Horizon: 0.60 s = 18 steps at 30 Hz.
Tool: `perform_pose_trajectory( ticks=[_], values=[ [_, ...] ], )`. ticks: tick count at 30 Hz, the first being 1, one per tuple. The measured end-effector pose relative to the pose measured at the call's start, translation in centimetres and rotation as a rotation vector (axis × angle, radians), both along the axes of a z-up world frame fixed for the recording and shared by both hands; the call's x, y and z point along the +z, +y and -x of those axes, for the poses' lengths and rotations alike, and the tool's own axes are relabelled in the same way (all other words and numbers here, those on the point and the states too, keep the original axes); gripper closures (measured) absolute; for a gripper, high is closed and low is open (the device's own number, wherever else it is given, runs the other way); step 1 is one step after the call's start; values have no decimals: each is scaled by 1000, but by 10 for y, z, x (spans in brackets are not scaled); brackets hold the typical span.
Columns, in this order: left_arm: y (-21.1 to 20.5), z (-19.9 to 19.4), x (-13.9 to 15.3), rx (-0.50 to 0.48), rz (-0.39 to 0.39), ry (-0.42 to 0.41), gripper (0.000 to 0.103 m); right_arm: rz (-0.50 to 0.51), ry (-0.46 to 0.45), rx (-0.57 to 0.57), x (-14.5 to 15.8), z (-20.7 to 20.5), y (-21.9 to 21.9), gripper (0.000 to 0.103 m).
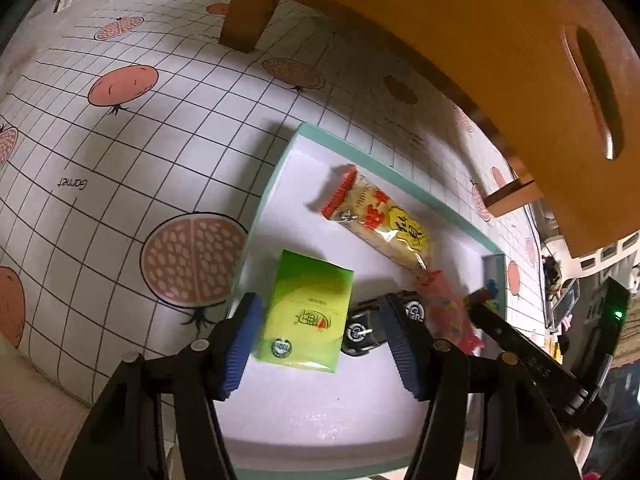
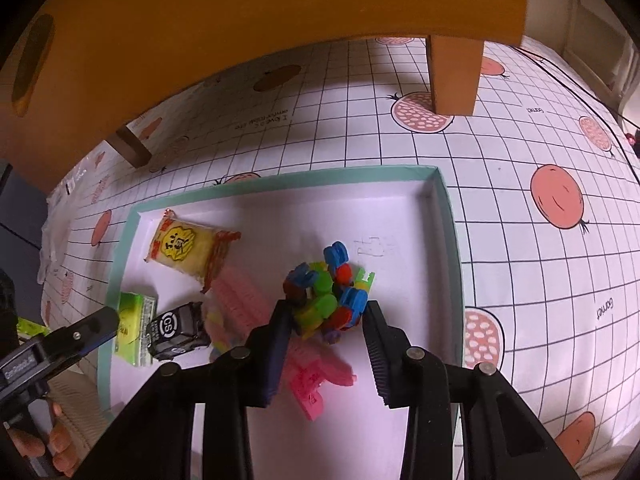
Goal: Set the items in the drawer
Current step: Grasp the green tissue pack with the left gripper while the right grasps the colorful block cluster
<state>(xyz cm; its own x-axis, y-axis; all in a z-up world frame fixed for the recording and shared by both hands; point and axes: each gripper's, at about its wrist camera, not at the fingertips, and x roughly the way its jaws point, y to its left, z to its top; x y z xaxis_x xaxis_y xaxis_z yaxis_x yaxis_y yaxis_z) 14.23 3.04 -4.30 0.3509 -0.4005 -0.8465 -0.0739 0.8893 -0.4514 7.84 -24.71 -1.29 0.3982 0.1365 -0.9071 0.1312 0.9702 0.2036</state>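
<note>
A shallow white drawer with a teal rim [image 1: 276,172] [image 2: 280,178] lies on a patterned cloth. Inside it are a yellow snack packet with red ends [image 1: 380,220] [image 2: 188,248], a green tissue pack [image 1: 304,312] [image 2: 130,320], a black toy car [image 1: 360,332] [image 2: 176,330] and a pink packet [image 1: 444,308] [image 2: 312,384]. My left gripper [image 1: 320,304] stands open astride the green pack, with a gap at its right pad. My right gripper [image 2: 326,312] is shut on a cluster of colourful plastic pieces [image 2: 328,292] above the drawer floor.
A wooden stool top [image 1: 460,40] [image 2: 260,8] overhangs the far side, with legs [image 1: 248,12] [image 2: 456,76] standing on the grid cloth with fruit prints [image 1: 120,140] [image 2: 540,240]. A person's hand [image 2: 56,448] holds the left gripper's handle.
</note>
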Motion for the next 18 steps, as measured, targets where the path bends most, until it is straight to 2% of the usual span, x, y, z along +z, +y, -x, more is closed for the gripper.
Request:
perform_pose_trajectory(
  ticks=[2,7,11,16,18],
  values=[
    [-2,-2,-2,-1,-5,4,43,-2,2,-3,0,2,-1,64],
    [-12,-6,-5,-35,-80,5,43,-3,3,3,1,7,-2,64],
    [-15,-10,-11,-35,-89,15,44,-8,5,-4,1,9,-3,64],
    [-27,-11,-11,-78,-166,-4,44,-2,7,-4,2,11,-3,64],
    [-31,-11,-11,-86,-187,-8,48,2,6,-8,2,13,-3,64]
  ],
)
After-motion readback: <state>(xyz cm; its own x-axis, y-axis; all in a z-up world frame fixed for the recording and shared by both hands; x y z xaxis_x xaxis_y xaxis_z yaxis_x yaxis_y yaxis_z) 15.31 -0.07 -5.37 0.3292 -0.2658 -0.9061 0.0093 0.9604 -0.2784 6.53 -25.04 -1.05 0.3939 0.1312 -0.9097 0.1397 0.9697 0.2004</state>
